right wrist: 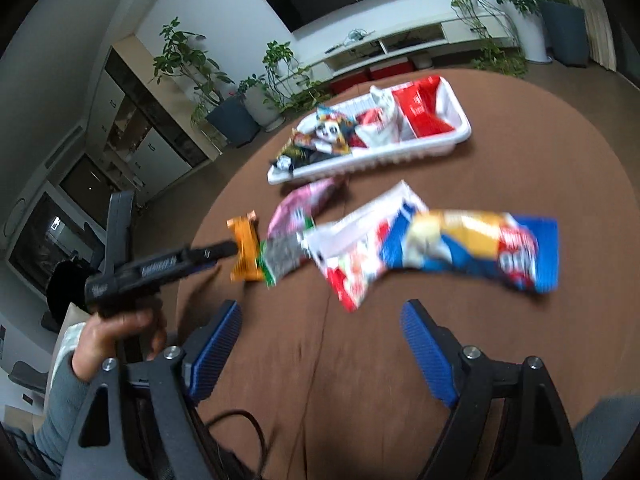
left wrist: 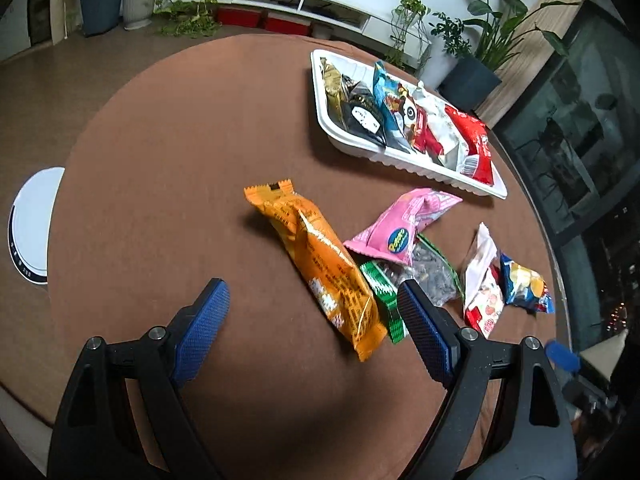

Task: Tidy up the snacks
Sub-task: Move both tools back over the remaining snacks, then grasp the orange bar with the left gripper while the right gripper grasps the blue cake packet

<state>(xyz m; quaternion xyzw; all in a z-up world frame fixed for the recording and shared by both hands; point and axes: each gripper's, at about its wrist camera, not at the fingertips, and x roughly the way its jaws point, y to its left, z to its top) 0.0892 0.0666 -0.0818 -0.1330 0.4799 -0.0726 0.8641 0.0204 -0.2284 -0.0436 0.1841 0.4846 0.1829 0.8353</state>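
Five loose snack packets lie on the brown tabletop [left wrist: 152, 184], on the near side of a white tray [left wrist: 404, 158] that already holds a row of packets standing on edge. The orange packet [left wrist: 320, 260] lies furthest left, long and flat. Against its right edge sits a green-trimmed clear bag of seeds [left wrist: 424, 276], with a pink pouch [left wrist: 400, 224] lying partly over that bag's far end. Further right are a red-and-white packet [left wrist: 482, 284] and, touching it, a blue packet [left wrist: 524, 284].

Both claws stand wide with nothing between the pads. The left claw [left wrist: 316, 328] hangs over the near end of the orange packet and the green-edged bag. The right claw [right wrist: 322, 340] hangs just short of the red-and-white and blue packets, which are smeared in its own view.

All of these look light, crinkly and puffed with air, so I'd expect them to slide on the cloth and slip from a shallow pinch. The orange one seems best taken across its narrow width near the middle, or by its crimped end seal. Squeezing hard could crush whatever is inside. The seed bag looks floppy and likely to sag, and the pink pouch on it may drag along if that bag is lifted first.
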